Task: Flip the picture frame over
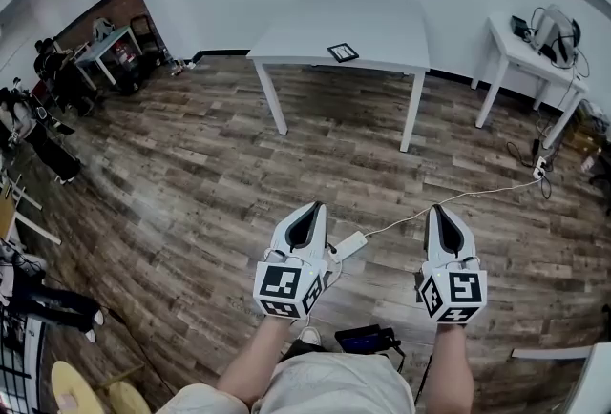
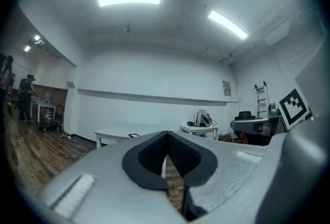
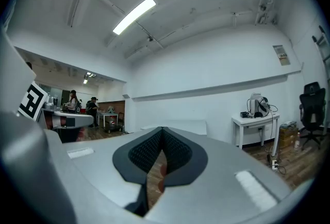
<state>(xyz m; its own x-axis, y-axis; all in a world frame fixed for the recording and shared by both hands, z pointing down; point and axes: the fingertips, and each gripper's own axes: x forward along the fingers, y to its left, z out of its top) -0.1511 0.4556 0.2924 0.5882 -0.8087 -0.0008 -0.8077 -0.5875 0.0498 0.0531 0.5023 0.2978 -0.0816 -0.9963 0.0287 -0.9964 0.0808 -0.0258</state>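
Observation:
A small dark picture frame (image 1: 343, 51) lies flat on a white table (image 1: 382, 35) far across the room; in the left gripper view the picture frame (image 2: 133, 136) shows as a thin dark sliver on the table (image 2: 116, 131). My left gripper (image 1: 311, 209) and right gripper (image 1: 437, 210) are held side by side over the wooden floor, well short of the table. Both are shut with their tips meeting and nothing between them. The left gripper (image 2: 166, 138) and right gripper (image 3: 162, 132) point level across the room.
A second white table (image 1: 535, 59) with equipment stands at the right wall. A white cable (image 1: 458, 197) and power strip (image 1: 349, 244) lie on the floor just ahead of the grippers. People and desks (image 1: 57, 69) are at the far left. A black chair (image 3: 311, 109) stands at the right.

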